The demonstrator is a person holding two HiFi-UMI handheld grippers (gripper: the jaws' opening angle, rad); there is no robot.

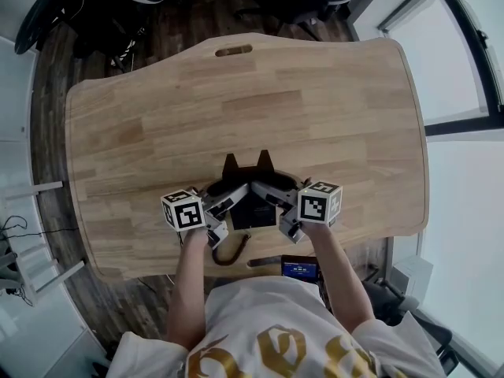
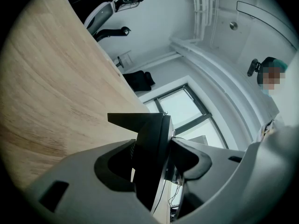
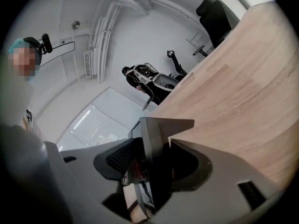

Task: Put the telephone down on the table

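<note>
One telephone [image 1: 252, 211], print unreadable, is held by left gripper [image 2: 154, 143] and right gripper [image 3: 154, 143].

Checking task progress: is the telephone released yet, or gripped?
Gripped: the left gripper and right gripper each clamp one edge of the telephone.

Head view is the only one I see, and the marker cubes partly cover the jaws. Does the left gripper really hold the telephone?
Observer: Yes. In its own view the left gripper is shut on a black edge of the telephone.
Operator: And the right one?
Observer: The right gripper clamps a black edge too, pads on both faces.
Operator: What shows beyond its jaws?
Observer: The wooden table, filling that view's right side.
</note>
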